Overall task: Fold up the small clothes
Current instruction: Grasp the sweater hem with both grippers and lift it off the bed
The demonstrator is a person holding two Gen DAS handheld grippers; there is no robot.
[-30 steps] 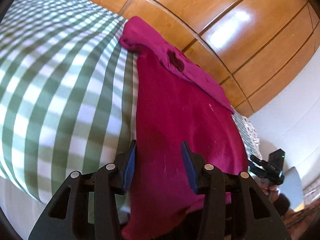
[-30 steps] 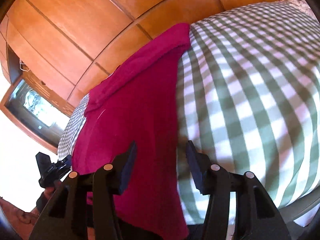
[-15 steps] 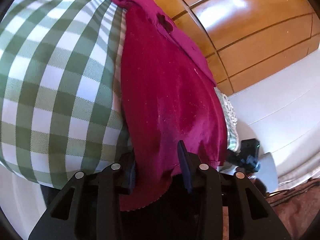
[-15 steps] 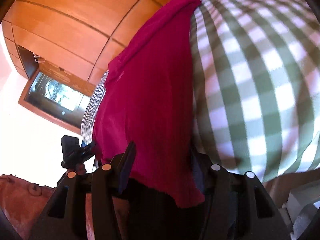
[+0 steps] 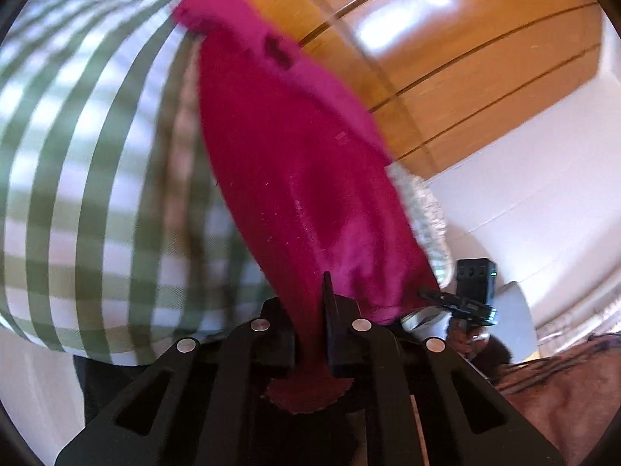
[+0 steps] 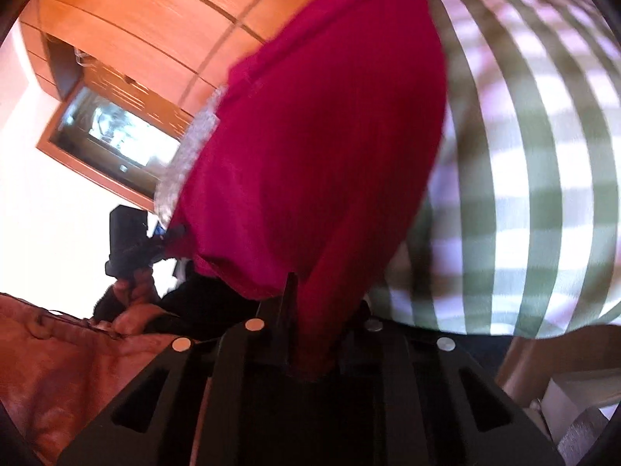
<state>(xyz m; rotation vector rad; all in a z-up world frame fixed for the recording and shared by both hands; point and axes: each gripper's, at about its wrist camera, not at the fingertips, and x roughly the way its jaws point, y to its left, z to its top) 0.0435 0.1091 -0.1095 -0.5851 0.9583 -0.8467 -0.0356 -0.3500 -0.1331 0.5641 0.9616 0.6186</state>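
A magenta garment (image 5: 291,155) lies lengthwise on a green-and-white checked cloth (image 5: 77,155), its collar end far away. My left gripper (image 5: 310,303) is shut on the near hem, and cloth hangs out below the jaws. In the right wrist view the same garment (image 6: 330,116) runs up the middle. My right gripper (image 6: 322,299) has its jaws closing, with the near hem pinched between them. Each gripper shows in the other's view: the right gripper (image 5: 465,295) is at the garment's right corner and the left gripper (image 6: 132,240) at its left corner. The picture is blurred.
Wooden wall panels (image 5: 446,58) rise behind the checked surface (image 6: 524,155). A lace edging (image 5: 423,213) hangs at its side. A dark framed screen (image 6: 108,132) sits on the white wall. Reddish-brown fabric (image 6: 58,369) lies low at the left, near the person's hand (image 6: 132,295).
Both grippers went from open around the near hem to closed on it. The hem now bunches and lifts at both corners, and both views have tilted up slightly.
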